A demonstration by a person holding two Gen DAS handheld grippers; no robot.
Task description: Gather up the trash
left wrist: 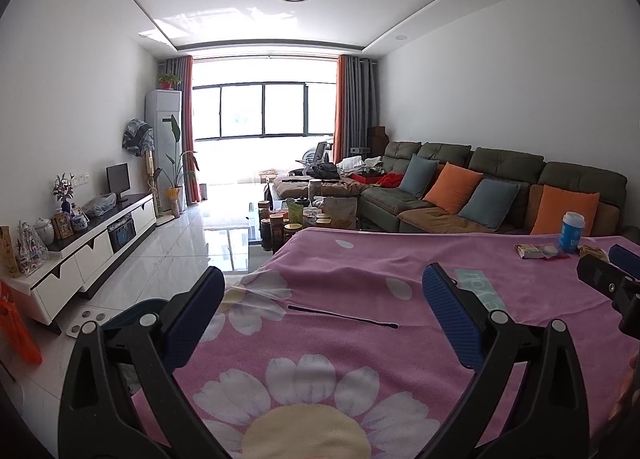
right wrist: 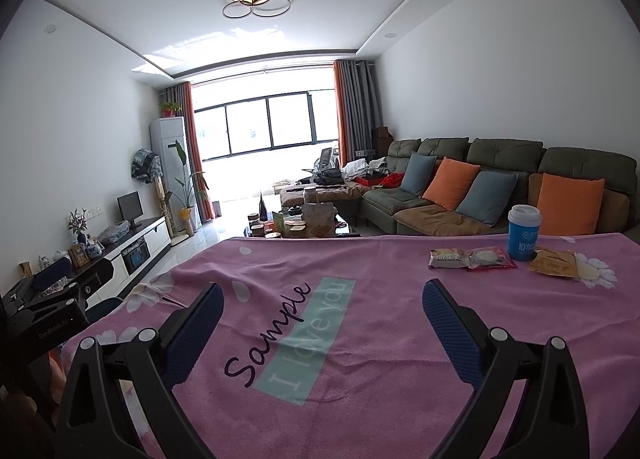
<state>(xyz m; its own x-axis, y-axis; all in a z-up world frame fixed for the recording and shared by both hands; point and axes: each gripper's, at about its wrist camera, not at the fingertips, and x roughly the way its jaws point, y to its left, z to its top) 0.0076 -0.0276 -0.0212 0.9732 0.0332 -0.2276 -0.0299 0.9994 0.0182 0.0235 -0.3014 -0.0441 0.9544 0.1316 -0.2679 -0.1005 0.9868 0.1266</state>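
right wrist — right tool point(right wrist: 322, 299) agape, wrappers point(right wrist: 472, 258) beyond

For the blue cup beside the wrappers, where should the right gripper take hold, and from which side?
Probably the blue cup by its mid-body, below the white lid, coming in level from the near side. It stands upright and round, so the open right gripper can straddle it. The wrappers lie close at its base, so stay above them.

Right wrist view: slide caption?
Open right gripper above pink blanket; snack wrappers and blue cup lie ahead.
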